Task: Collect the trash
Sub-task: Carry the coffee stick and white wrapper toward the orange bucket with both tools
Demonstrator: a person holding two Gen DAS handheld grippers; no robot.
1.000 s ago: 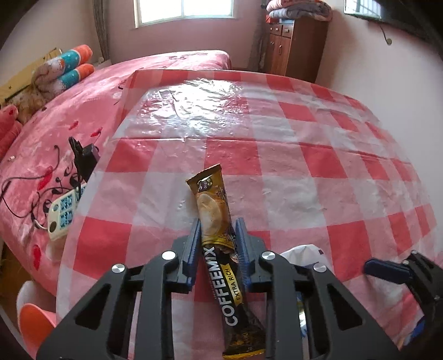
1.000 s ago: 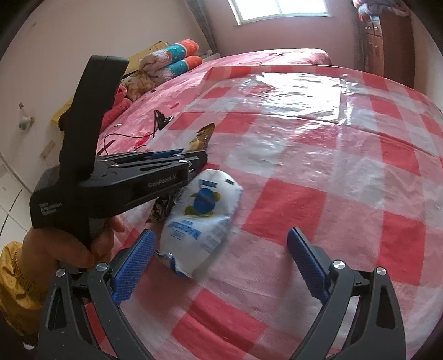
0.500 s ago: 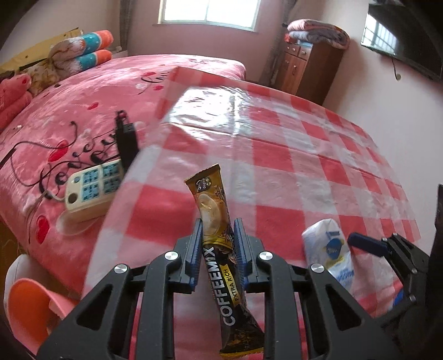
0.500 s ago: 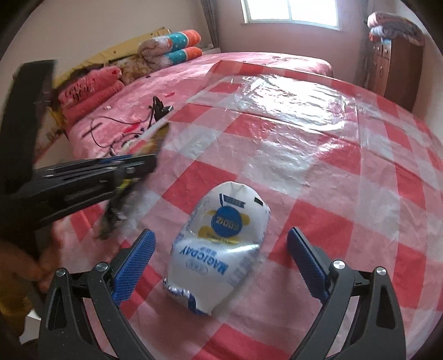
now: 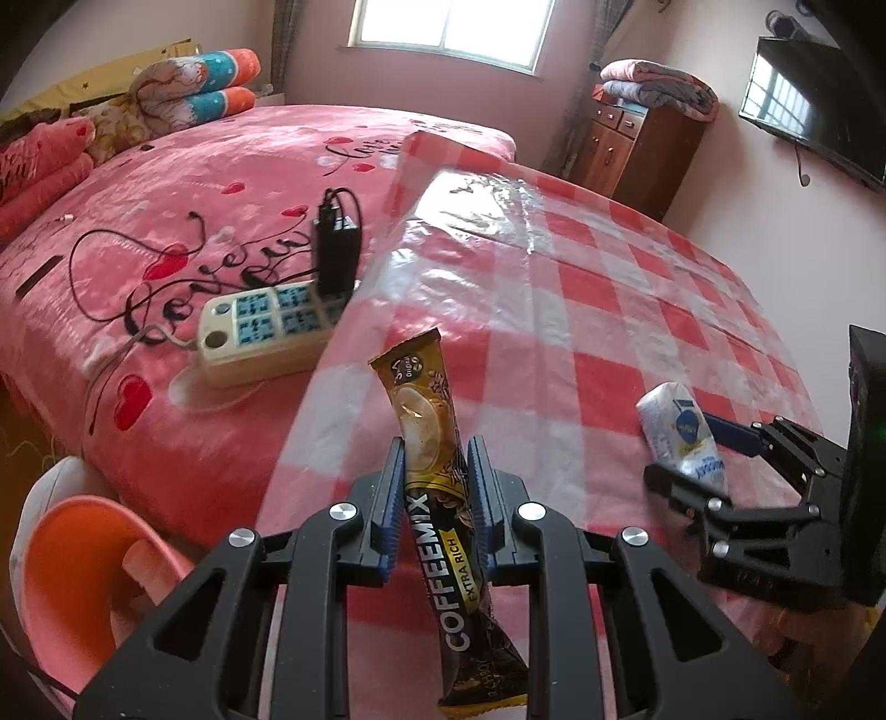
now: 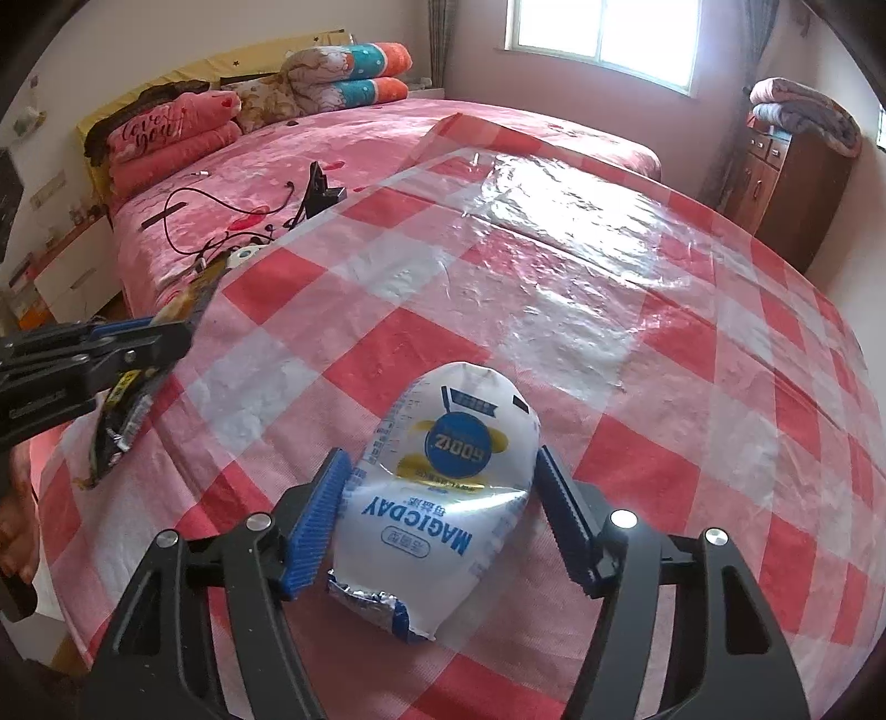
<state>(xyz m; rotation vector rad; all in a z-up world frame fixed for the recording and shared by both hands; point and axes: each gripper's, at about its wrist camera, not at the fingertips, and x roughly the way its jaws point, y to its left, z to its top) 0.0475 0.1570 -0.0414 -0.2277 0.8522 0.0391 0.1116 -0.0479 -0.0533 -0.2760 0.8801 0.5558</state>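
Left gripper (image 5: 436, 471): jaws drawn narrow, blue pads clamped on both sides of a coffee sachet (image 5: 437, 498). Sachet stands nearly upright between the pads, gold top above them, black lower end hanging below. It is held off the checked cloth (image 5: 598, 310), near the cloth's left edge. Gripper points steeply downward. From the right wrist camera the same gripper (image 6: 183, 332) enters from the left edge, with the sachet (image 6: 119, 426) dangling under it; part of a hand (image 6: 16, 515) shows at the frame's left margin.

Right gripper (image 6: 440, 493): jaws closing, about half spread. A white pouch (image 6: 443, 487) with blue print and a blue-and-yellow round label lies between the pads. The pad on the left of the view presses the pouch's edge; the other appears to touch it, but contact there cannot be told for sure. Pouch lies flat on the cloth, torn foil end toward the camera. Gripper angled steeply down. In the left wrist view the pouch (image 5: 681, 437) and the right gripper (image 5: 700, 454) sit at the right, well apart from the sachet.

Beyond the cloth's left edge: a cream power strip (image 5: 266, 332) with a black charger (image 5: 335, 255) plugged in, on a pink bedspread (image 5: 194, 221). Below the bed edge, an orange bin (image 5: 77, 570). Farther back: rolled quilts (image 5: 199, 77), window (image 5: 448, 27), wooden cabinet (image 5: 631, 149).
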